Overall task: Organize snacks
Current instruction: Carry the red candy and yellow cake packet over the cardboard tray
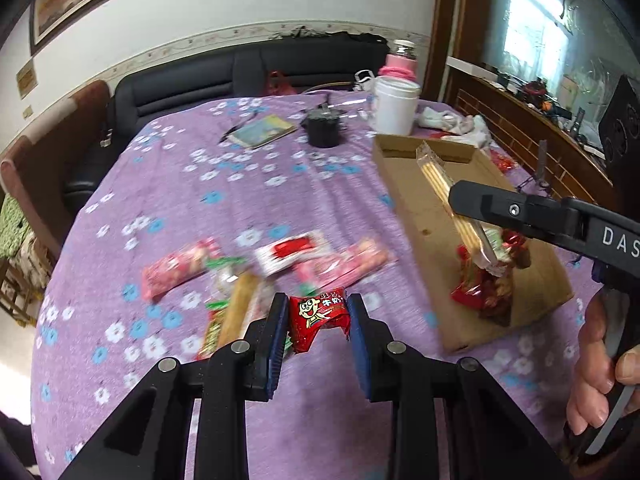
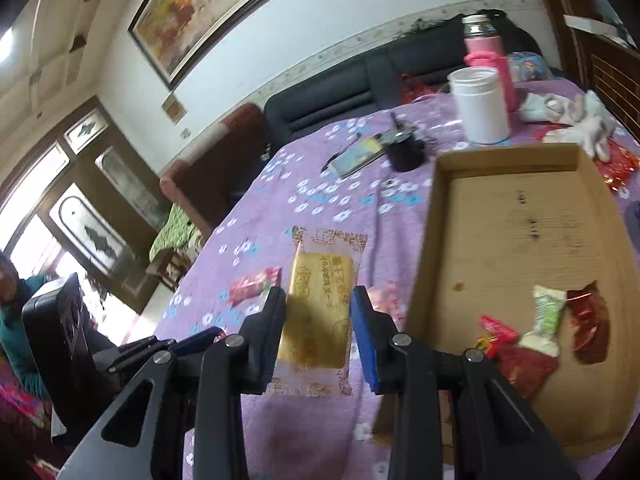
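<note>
My left gripper [image 1: 318,312] is shut on a small red candy packet [image 1: 318,316] with a cartoon face, held above the purple flowered cloth [image 1: 248,188]. Behind it lie several loose snacks: pink packets [image 1: 180,266], a red-and-white packet [image 1: 294,250] and a tan biscuit bar [image 1: 238,308]. My right gripper [image 2: 320,300] is shut on a clear-wrapped golden biscuit pack [image 2: 318,312]; in the left wrist view that pack [image 1: 444,188] hangs over the cardboard tray [image 1: 432,208]. The tray [image 2: 520,216] holds red packets [image 2: 520,364] and a green-white candy [image 2: 546,320].
At the back stand a white jar [image 1: 394,106], a pink flask [image 2: 486,56], a black object [image 1: 322,128] and a small book [image 1: 264,130]. White cloths [image 2: 572,116] lie behind the tray. A dark sofa [image 1: 240,72] lines the far edge.
</note>
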A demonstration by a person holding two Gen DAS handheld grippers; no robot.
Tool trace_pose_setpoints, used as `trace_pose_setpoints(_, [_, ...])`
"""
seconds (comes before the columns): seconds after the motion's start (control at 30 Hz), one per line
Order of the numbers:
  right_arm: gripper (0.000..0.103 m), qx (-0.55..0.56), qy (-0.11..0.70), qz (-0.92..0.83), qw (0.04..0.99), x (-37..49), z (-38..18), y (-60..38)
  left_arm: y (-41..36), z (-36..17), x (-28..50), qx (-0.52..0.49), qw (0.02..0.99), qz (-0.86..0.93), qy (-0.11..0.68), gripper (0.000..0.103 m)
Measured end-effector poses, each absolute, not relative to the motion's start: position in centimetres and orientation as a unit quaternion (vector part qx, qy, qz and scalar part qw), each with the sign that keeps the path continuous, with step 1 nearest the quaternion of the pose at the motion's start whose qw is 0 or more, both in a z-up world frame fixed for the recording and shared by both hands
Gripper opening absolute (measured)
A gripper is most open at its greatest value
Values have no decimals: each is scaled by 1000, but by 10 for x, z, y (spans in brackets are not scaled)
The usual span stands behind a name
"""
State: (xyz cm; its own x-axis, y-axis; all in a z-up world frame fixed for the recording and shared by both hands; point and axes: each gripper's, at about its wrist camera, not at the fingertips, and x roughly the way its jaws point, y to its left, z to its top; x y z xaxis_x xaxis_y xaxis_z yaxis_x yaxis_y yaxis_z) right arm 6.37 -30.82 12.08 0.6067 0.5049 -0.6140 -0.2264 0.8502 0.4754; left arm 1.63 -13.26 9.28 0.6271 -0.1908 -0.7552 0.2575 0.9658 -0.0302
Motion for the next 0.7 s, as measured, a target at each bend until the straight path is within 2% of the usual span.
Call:
trace_pose_setpoints(0.37, [33, 225, 392, 122, 884, 84, 111, -379, -233, 98, 43, 51, 884, -213, 413, 30])
trace_pose_setpoints(0.7, [32, 206, 433, 49, 876, 98, 84, -397, -274, 59, 59, 60, 866, -226, 441, 30])
